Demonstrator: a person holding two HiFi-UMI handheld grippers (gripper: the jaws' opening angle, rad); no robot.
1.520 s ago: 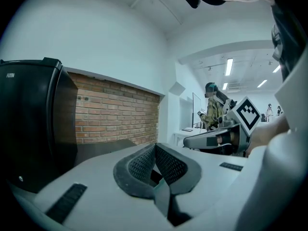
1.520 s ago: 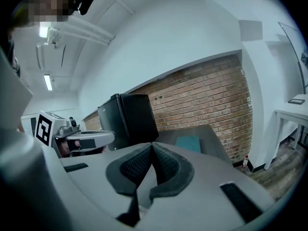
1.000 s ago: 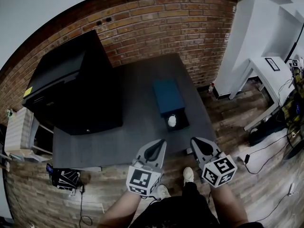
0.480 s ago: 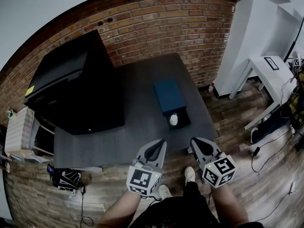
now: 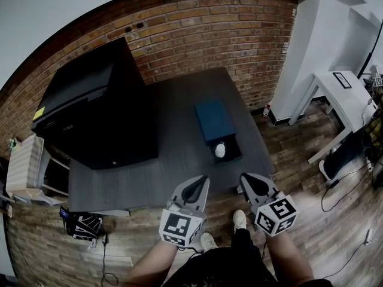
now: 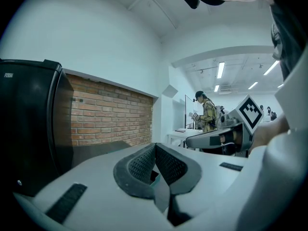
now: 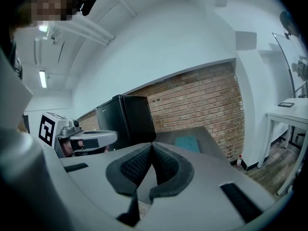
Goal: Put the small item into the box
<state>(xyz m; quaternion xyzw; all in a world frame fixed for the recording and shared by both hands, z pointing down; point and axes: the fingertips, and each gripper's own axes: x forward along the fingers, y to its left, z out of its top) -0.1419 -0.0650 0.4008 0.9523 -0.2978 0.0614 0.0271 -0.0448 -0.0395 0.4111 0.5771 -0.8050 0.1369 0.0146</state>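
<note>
Nothing's really moved in the last second. Left claw (image 5: 200, 181) and right claw (image 5: 246, 179) are both clenched and empty, off the worktop's (image 5: 173, 160) near edge. The small item (image 5: 220, 150) looks to be sitting in the box (image 5: 212, 121) near the right edge, so it's probably done.

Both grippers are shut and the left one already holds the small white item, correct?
No. The left gripper and right gripper are both shut, but the left one holds nothing: the head view shows the small white item lying on the black tray by the teal box.
</note>
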